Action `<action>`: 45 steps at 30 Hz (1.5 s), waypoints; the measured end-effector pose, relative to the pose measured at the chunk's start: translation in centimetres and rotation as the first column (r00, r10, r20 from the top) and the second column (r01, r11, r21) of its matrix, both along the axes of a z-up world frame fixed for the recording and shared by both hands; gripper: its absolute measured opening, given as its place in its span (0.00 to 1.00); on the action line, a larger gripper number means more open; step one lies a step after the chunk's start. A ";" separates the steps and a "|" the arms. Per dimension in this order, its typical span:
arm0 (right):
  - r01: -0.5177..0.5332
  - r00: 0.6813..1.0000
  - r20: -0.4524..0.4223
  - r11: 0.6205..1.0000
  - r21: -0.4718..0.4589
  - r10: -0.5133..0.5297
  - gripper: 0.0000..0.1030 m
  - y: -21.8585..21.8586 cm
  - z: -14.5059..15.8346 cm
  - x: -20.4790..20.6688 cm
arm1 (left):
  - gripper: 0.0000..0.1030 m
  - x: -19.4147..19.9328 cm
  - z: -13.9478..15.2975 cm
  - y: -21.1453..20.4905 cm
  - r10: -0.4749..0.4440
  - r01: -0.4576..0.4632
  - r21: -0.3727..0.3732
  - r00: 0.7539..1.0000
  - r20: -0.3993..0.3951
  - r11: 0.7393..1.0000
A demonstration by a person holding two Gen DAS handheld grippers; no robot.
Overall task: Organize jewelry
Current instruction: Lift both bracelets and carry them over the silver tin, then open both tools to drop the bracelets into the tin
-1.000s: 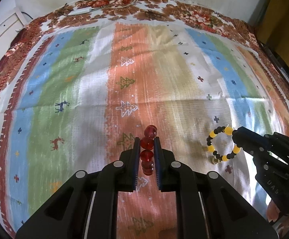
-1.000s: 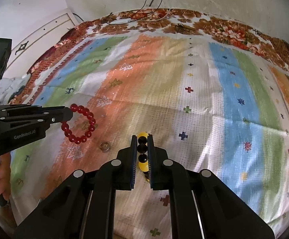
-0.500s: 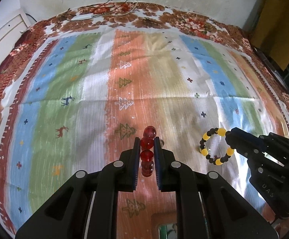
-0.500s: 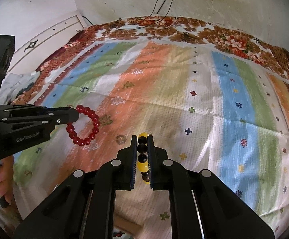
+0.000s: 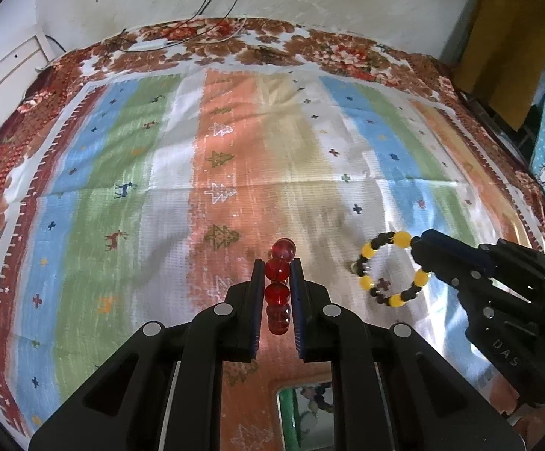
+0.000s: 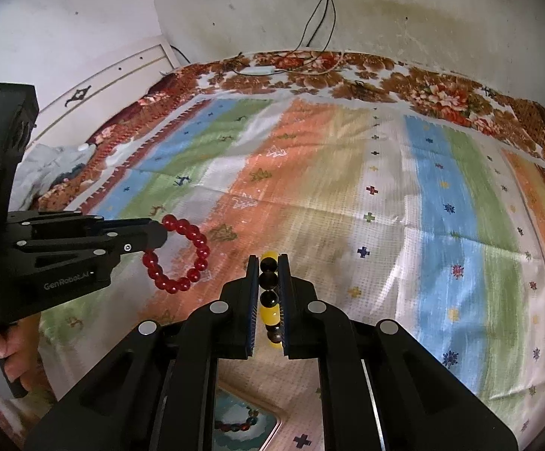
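Your left gripper [image 5: 277, 274] clamps the red bracelet [image 6: 177, 253]; your right gripper [image 6: 268, 276] clamps the yellow-black bracelet [image 5: 392, 268], both raised level above the striped cloth [image 5: 122, 225].

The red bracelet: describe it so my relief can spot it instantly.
Above the striped bedspread, the left gripper is clamped on a ring of glossy red beads, the red bracelet. Unlike the yellow-and-black bracelet in the right gripper, it is one colour.

Red beads [image 5: 277, 288], glossy; yellow-and-black bracelet [image 5: 392, 270]; black grippers; bedspread [image 5: 159, 173] striped blue, green, white, orange, with a brown floral border.
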State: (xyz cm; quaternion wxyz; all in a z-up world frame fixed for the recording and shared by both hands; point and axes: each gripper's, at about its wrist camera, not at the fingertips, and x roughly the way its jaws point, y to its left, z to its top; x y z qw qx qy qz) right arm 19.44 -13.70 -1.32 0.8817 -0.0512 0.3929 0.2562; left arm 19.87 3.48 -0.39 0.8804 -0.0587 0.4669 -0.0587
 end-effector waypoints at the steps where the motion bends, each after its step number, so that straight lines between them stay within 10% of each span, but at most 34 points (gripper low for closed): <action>1: 0.000 1.000 0.004 1.000 0.000 0.000 0.10 0.0 0.1 -0.2 | 0.12 -0.2 0.1 0.0 -0.002 0.002 -0.006 1.000 0.004 1.000; 45: -0.069 0.997 0.039 0.998 0.015 0.068 0.10 -1.1 1.8 -9.5 | 0.12 -8.8 1.6 -3.1 -0.074 0.075 -0.003 0.993 0.090 0.997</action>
